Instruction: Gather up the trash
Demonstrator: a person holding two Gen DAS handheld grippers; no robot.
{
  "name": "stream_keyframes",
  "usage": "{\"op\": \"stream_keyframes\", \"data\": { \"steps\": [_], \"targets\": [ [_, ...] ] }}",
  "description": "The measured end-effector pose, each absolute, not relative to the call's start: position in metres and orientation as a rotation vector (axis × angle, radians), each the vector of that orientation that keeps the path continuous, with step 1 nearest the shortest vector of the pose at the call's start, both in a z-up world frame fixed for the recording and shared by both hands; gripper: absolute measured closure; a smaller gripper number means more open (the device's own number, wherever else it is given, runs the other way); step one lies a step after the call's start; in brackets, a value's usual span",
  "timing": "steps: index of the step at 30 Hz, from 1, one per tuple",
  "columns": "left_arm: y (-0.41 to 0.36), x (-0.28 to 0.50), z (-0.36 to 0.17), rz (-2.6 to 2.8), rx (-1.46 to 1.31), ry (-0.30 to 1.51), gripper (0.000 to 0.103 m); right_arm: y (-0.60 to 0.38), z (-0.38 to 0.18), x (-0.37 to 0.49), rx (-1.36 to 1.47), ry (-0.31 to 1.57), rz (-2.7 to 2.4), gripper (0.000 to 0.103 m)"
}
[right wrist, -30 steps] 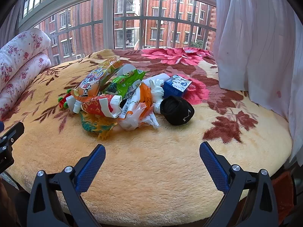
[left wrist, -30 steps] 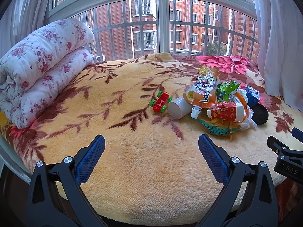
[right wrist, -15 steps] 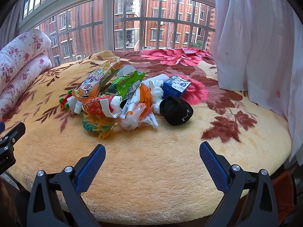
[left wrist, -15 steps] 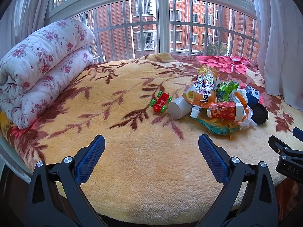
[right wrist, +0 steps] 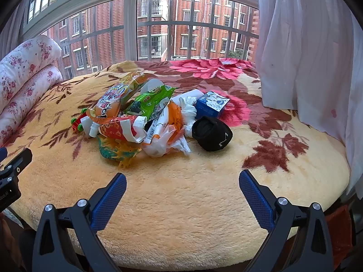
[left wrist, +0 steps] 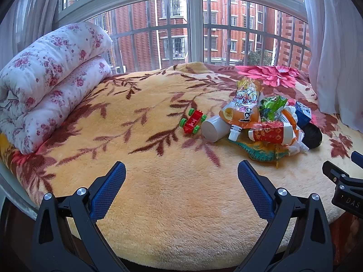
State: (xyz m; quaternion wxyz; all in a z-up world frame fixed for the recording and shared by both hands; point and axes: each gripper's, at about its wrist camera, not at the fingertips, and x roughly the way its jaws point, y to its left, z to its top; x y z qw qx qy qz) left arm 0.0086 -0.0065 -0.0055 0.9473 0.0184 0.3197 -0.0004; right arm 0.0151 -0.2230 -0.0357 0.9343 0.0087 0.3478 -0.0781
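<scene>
A pile of trash lies on the yellow floral blanket (right wrist: 181,192): an orange drink pouch (right wrist: 113,104), a green snack bag (right wrist: 152,99), a red-and-white wrapper (right wrist: 120,129), an orange-and-white plastic bag (right wrist: 168,133), a blue box (right wrist: 211,104) and a black cloth lump (right wrist: 212,133). The left wrist view shows the same pouch (left wrist: 246,104), a white cup (left wrist: 213,128) and the red wrapper (left wrist: 270,132). My right gripper (right wrist: 181,188) is open and empty, just short of the pile. My left gripper (left wrist: 181,178) is open and empty, left of the pile.
A red-and-green toy car (left wrist: 192,121) sits beside the cup. A teal-and-yellow toy dinosaur (right wrist: 118,151) lies under the pile's near side. A rolled floral quilt (left wrist: 45,95) lies at the left. White curtains (right wrist: 306,56) hang at the right; a barred window (left wrist: 195,27) is behind.
Both grippers have drifted very slightly; the view of the pile shifts a little. Nothing was taken hold of and both stay open.
</scene>
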Motion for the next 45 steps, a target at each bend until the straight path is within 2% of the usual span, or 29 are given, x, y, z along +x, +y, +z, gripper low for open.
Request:
{"op": "stream_keyframes", "data": {
  "steps": [15, 24, 28, 31, 35, 37, 38, 39, 41, 45],
  "targets": [
    [-0.007, 0.022, -0.014, -0.006, 0.038, 0.678, 0.007, -0.237, -0.036, 0.035, 0.018, 0.721, -0.137, 0.005],
    [-0.001, 0.027, -0.015, -0.004, 0.037, 0.673, 0.007, -0.303, -0.029, 0.09, 0.136, 0.768, -0.062, 0.005],
    [-0.001, 0.028, -0.017, 0.003, 0.054, 0.661, 0.007, -0.31, -0.042, 0.113, 0.08, 0.808, -0.056, 0.007],
    [-0.001, 0.03, -0.019, -0.005, 0.053, 0.667, 0.007, -0.305, -0.053, 0.129, 0.006, 0.843, -0.015, 0.022],
    [-0.004, 0.033, -0.022, -0.009, 0.061, 0.67, 0.007, -0.309, -0.074, 0.157, -0.008, 0.917, 0.025, 0.025],
    [-0.004, 0.034, -0.023, -0.013, 0.058, 0.675, 0.007, -0.317, -0.087, 0.172, 0.013, 0.964, 0.024, 0.034],
    [-0.005, 0.034, -0.023, -0.015, 0.057, 0.677, 0.007, -0.32, -0.093, 0.177, 0.021, 0.982, 0.017, 0.044],
    [-0.005, 0.034, -0.024, -0.018, 0.055, 0.68, 0.007, -0.324, -0.098, 0.181, 0.039, 0.996, 0.015, 0.048],
    [-0.005, 0.033, -0.024, -0.028, 0.051, 0.689, 0.007, -0.333, -0.098, 0.179, 0.09, 0.982, 0.015, 0.052],
    [-0.009, 0.031, -0.023, -0.078, 0.021, 0.718, 0.007, -0.337, -0.085, 0.15, 0.125, 0.913, 0.016, 0.053]
  ]
}}
